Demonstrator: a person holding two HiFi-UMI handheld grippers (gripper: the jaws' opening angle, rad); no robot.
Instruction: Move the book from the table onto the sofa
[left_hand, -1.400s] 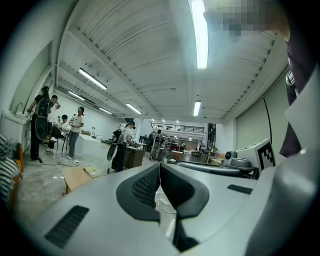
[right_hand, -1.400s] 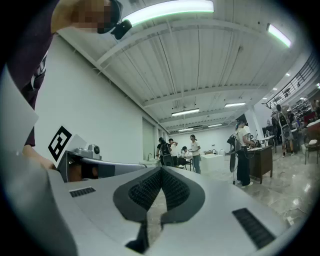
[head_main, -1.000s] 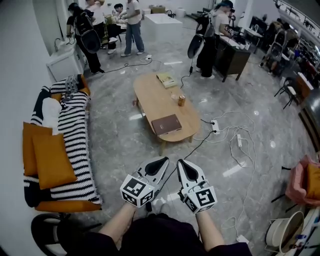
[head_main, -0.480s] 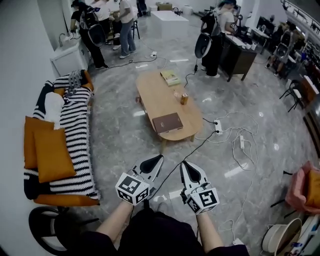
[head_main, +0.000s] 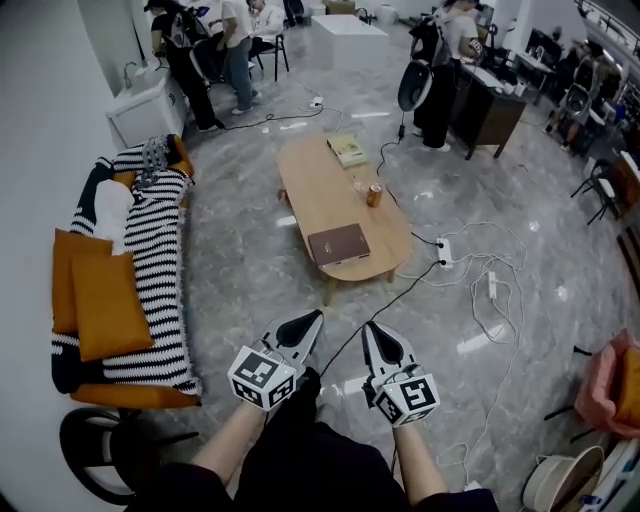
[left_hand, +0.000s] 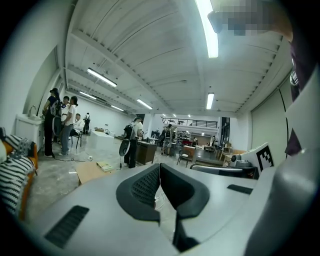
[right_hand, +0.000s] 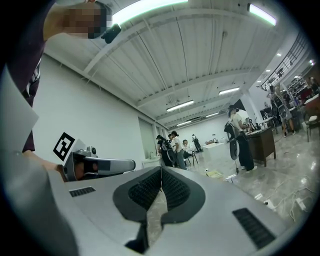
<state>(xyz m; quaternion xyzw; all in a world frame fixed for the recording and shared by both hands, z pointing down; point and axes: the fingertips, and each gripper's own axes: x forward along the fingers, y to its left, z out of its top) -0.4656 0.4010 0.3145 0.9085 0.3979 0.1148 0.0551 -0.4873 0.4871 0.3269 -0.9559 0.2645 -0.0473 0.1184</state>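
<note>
A brown book (head_main: 338, 243) lies flat on the near end of the oval wooden table (head_main: 320, 195), in the middle of the head view. To the left stands the sofa (head_main: 150, 270) with a black-and-white striped cover and orange cushions (head_main: 105, 305). Both grippers are held low in front of me, over the floor and well short of the table. The left gripper (head_main: 312, 318) is shut with nothing in it, its jaws (left_hand: 159, 167) pressed together. The right gripper (head_main: 372, 328) is shut and empty too, and its own view shows it closed (right_hand: 161, 170).
A yellowish book (head_main: 348, 150) and a can (head_main: 375, 194) sit farther along the table. A power strip (head_main: 445, 250) and white cables trail over the floor at the right. People stand at the back by a dark desk (head_main: 490, 105). A pink chair (head_main: 610, 385) is at the right edge.
Both grippers, still shut, have sunk a little and edged forward. The table and sofa have shifted slightly in the head view as my head moved.
</note>
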